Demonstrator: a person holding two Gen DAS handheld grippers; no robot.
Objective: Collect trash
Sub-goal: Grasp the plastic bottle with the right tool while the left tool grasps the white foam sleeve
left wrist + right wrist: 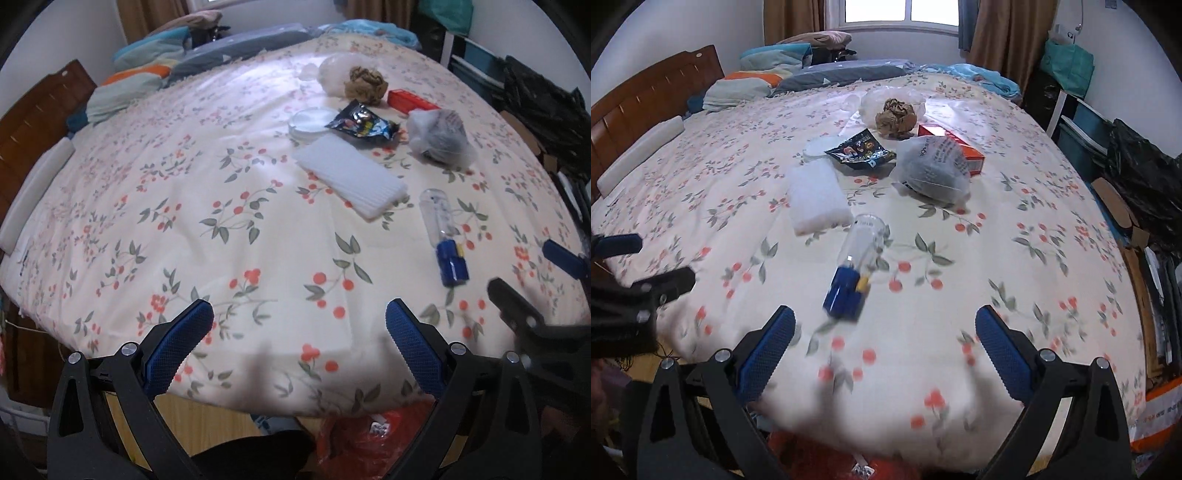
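Clear bottle: blue-capped, lying on the floral bed, 12 o'clock of the right gripper.
White foam pad: 11 o'clock of the bottle.
Wrapper, grey bag, red box, paper ball: beyond.
Right gripper: jaws released, nothing between.
Left gripper: jaws released, nothing between.

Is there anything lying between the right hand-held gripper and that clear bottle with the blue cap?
Nothing visible. The right hand-held gripper is open above the near edge of the bed, and only bare flowered bedspread lies between it and the bottle. The white foam pad and other trash sit farther back.
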